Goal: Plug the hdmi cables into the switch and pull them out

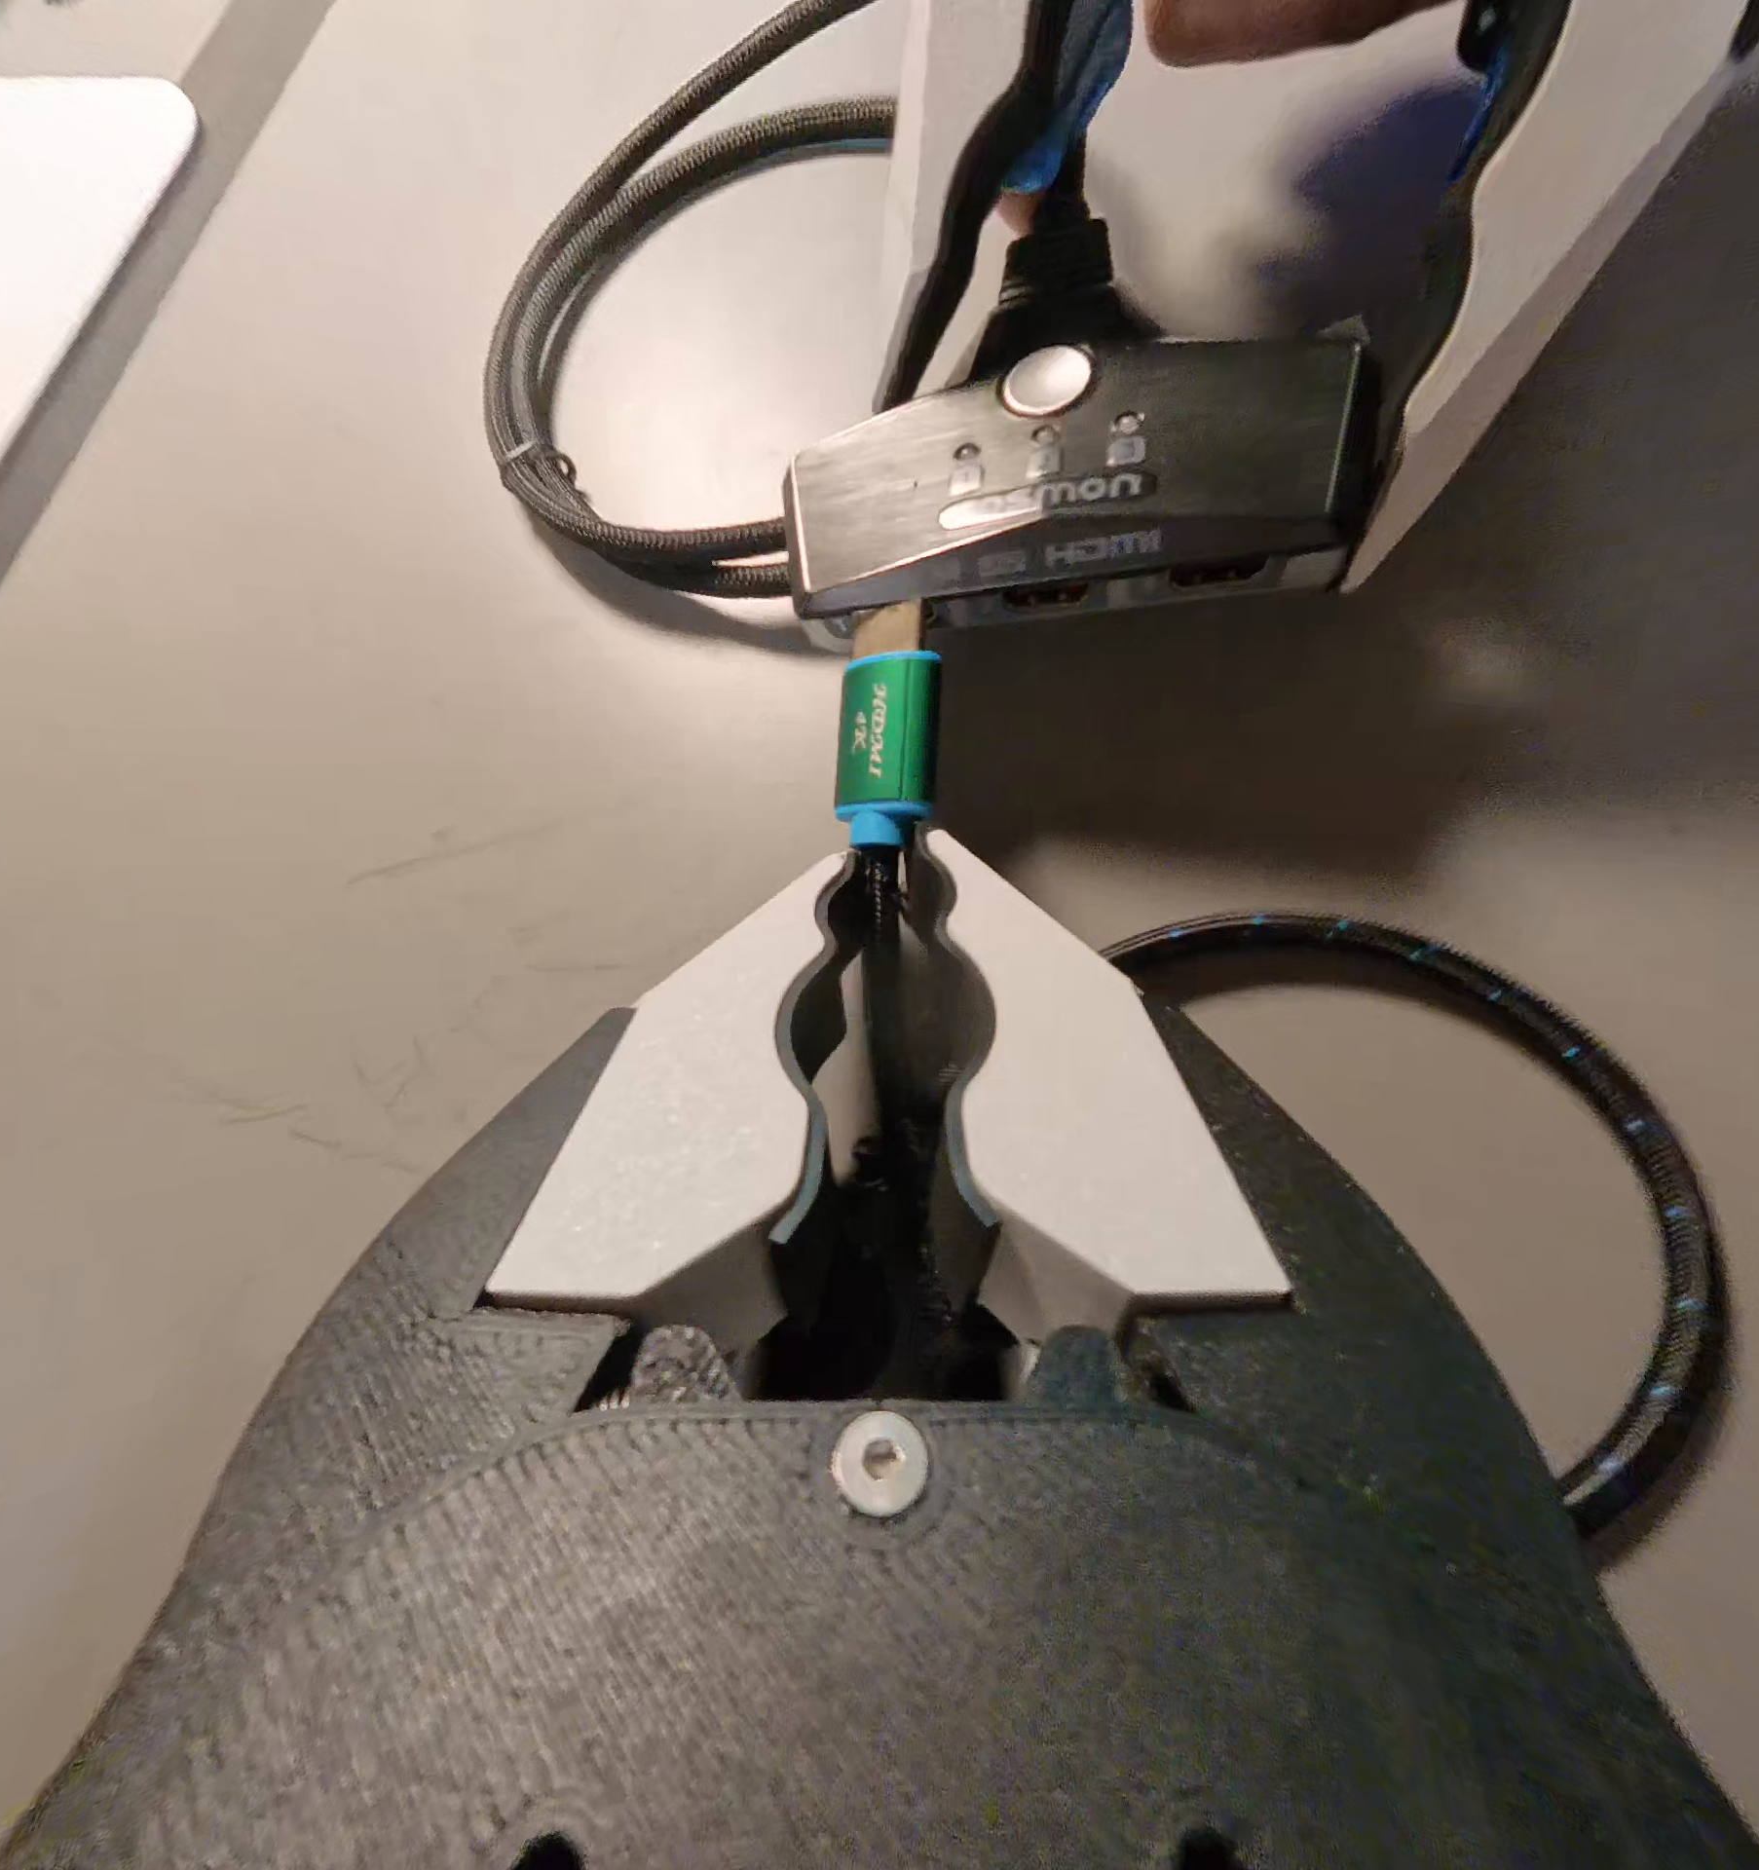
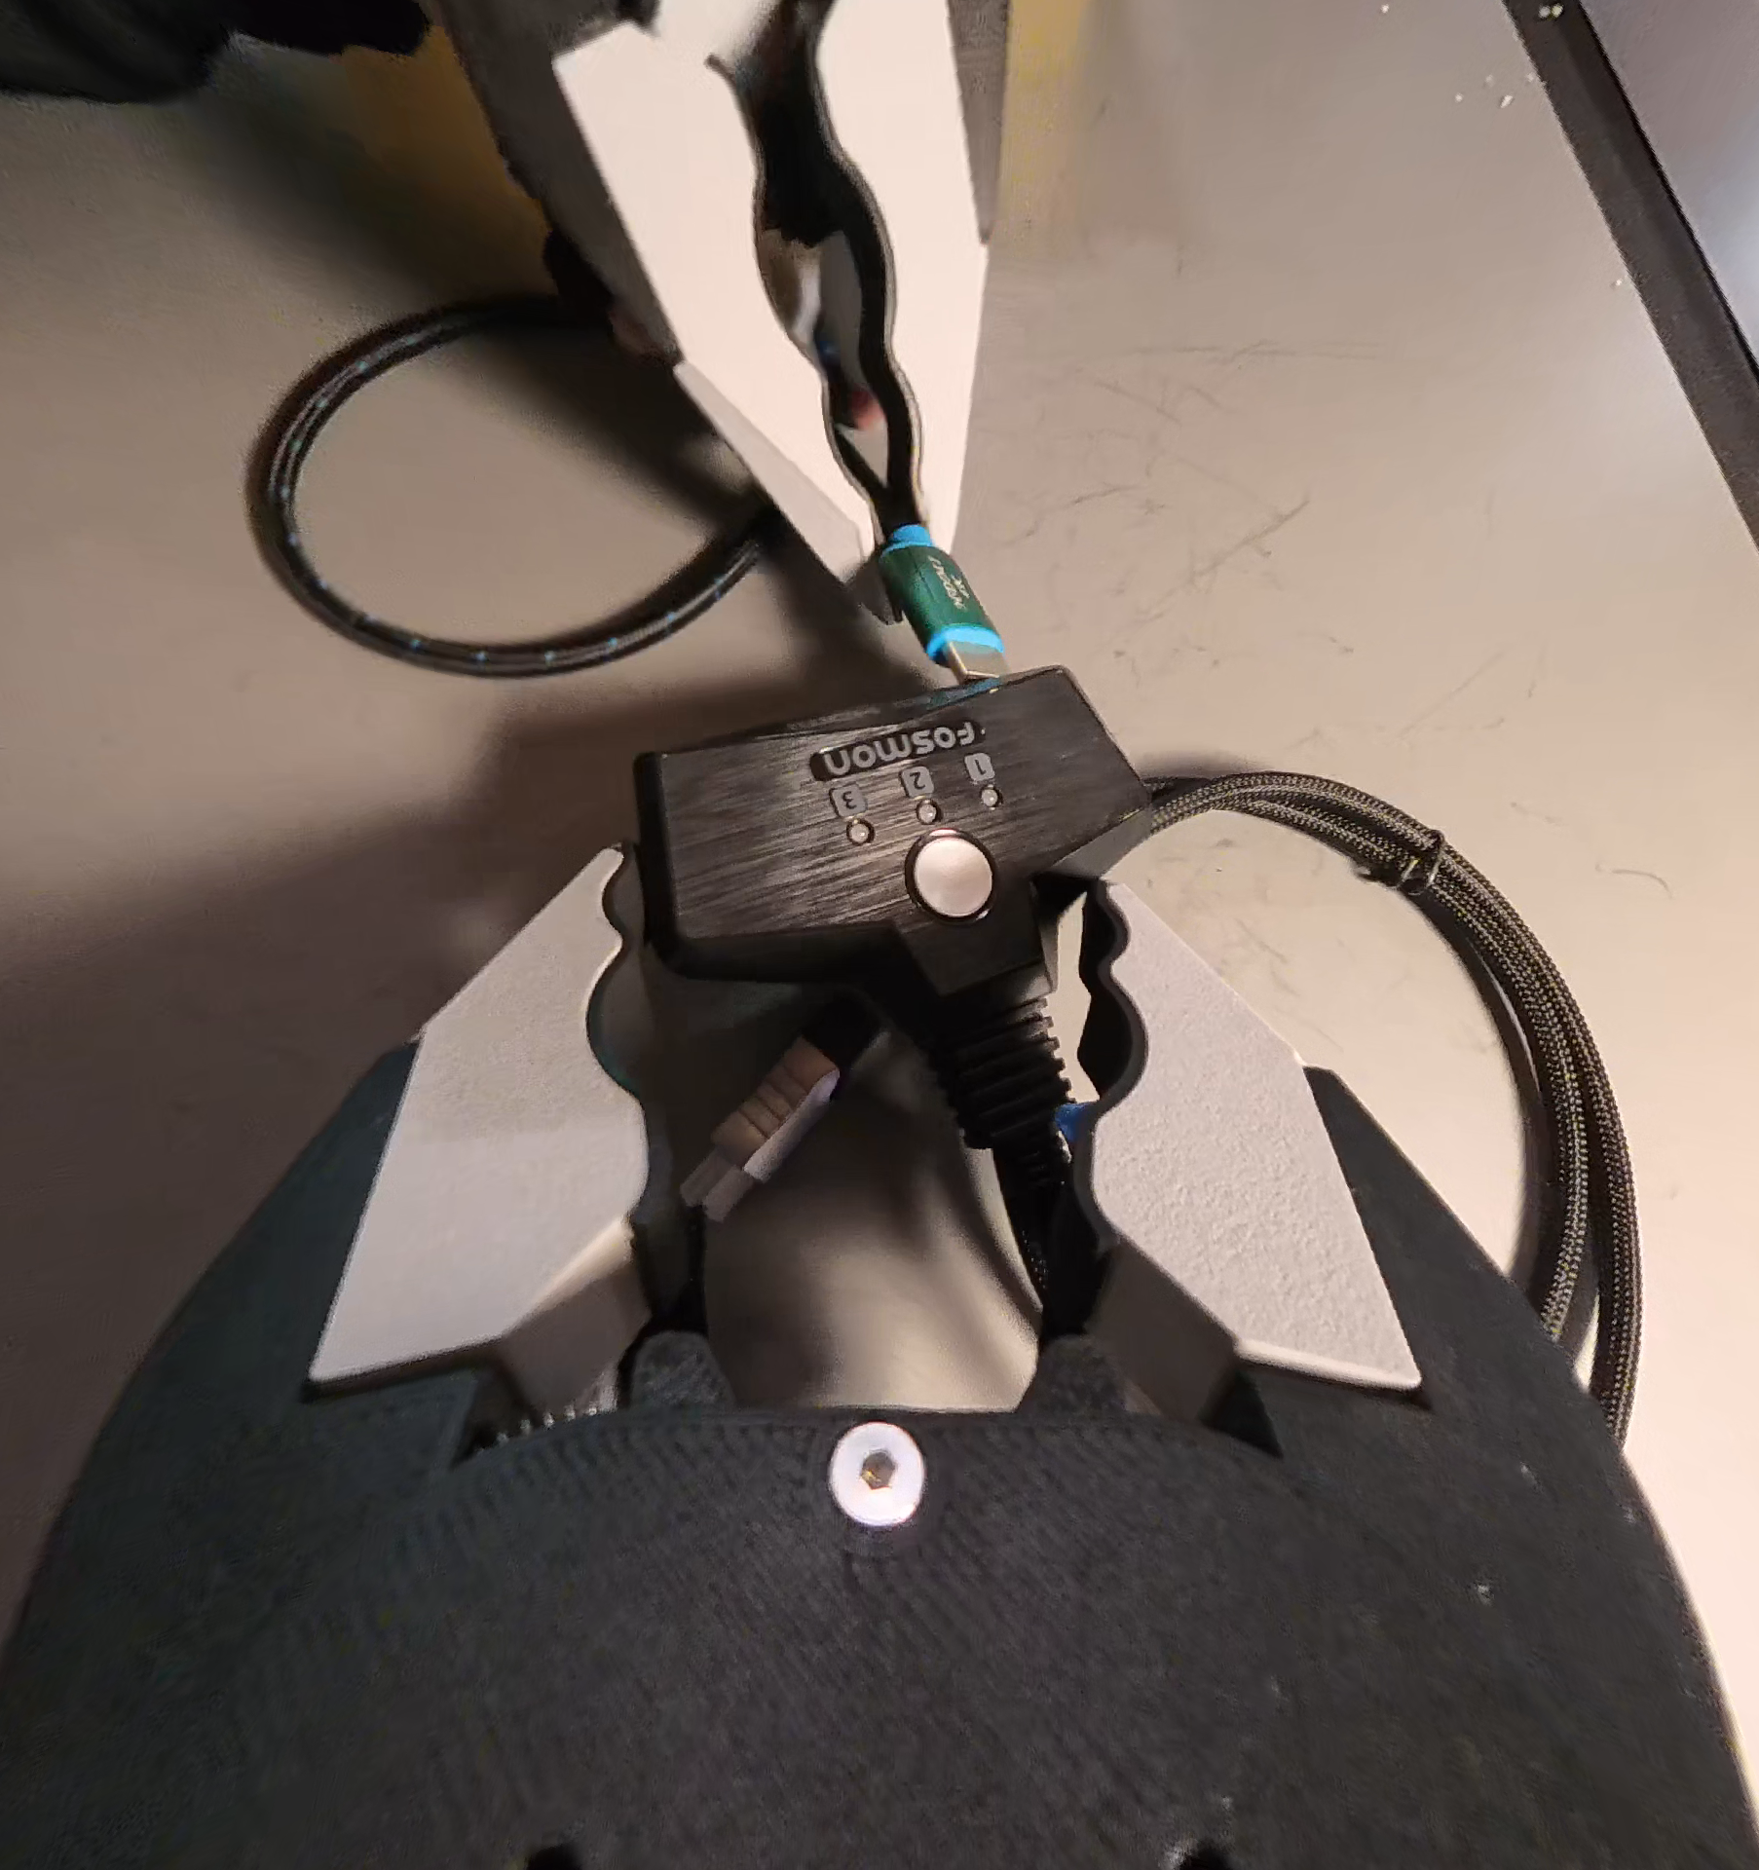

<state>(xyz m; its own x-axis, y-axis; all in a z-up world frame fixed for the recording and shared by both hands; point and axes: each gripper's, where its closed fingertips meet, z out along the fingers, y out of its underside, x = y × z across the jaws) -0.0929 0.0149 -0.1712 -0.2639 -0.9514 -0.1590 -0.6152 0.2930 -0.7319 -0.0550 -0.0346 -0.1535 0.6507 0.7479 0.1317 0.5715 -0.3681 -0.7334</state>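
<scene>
The black switch [image 1: 1078, 486] with a silver button is held off the beige table by my right gripper [image 2: 855, 890], whose fingers are shut on its rear part. My left gripper [image 1: 891, 860] is shut on the black braided cable just behind the green HDMI plug [image 1: 886, 739]. The plug's metal tip [image 1: 891, 638] sits partly inside the switch's leftmost port, with some metal still showing. The two other ports [image 1: 1042, 597] hold nothing. In the right wrist view the green plug [image 2: 941, 597] meets the far edge of the switch [image 2: 886, 810], with the left gripper [image 2: 911, 516] behind it.
The blue-flecked cable loops on the table [image 1: 1614, 1113] [image 2: 349, 587]. The switch's own braided lead lies coiled [image 1: 592, 334] [image 2: 1523, 961]. A grey connector [image 2: 784, 1113] lies between my right fingers under the switch. A white flat object [image 1: 46, 253] sits far left; a dark edge [image 2: 1715, 202] runs far right. Left tips to right tips: about 8 cm.
</scene>
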